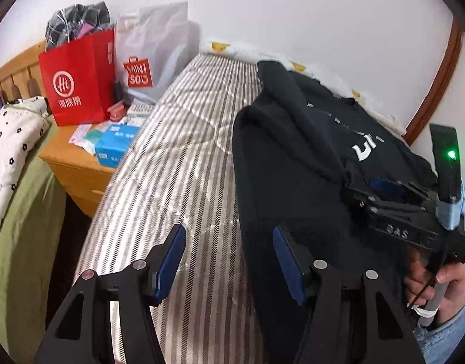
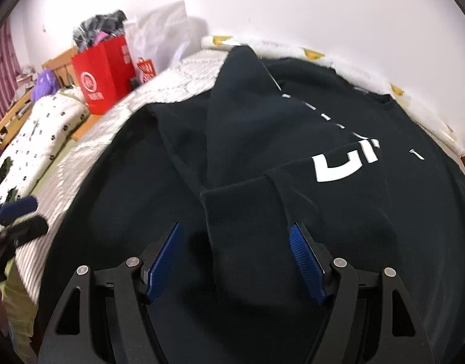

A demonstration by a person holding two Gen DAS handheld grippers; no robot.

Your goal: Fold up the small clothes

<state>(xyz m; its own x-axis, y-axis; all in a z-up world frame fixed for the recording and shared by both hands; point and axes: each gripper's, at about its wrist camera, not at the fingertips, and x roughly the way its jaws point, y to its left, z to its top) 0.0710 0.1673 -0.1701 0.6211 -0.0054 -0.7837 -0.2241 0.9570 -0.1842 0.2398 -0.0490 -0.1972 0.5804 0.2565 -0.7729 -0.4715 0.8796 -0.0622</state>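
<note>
Both grippers, L (image 1: 229, 261) & R (image 2: 235, 261), angled down, fingers apart, empty.

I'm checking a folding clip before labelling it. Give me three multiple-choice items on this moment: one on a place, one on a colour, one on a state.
1. Where does the black sweatshirt lie?
A. on the striped bed cover
B. on the wooden nightstand
C. inside the red bag

2. What colour is the bag with the round white logo?
A. green
B. red
C. yellow

3. How do the right tongs stand?
A. shut on a sleeve
B. shut on nothing
C. open, gripping nothing

Answers: 1 A, the garment is spread over the striped cover. 2 B, the bag beside the grey one is red. 3 C, the blue pads stand apart above the cloth.
</note>
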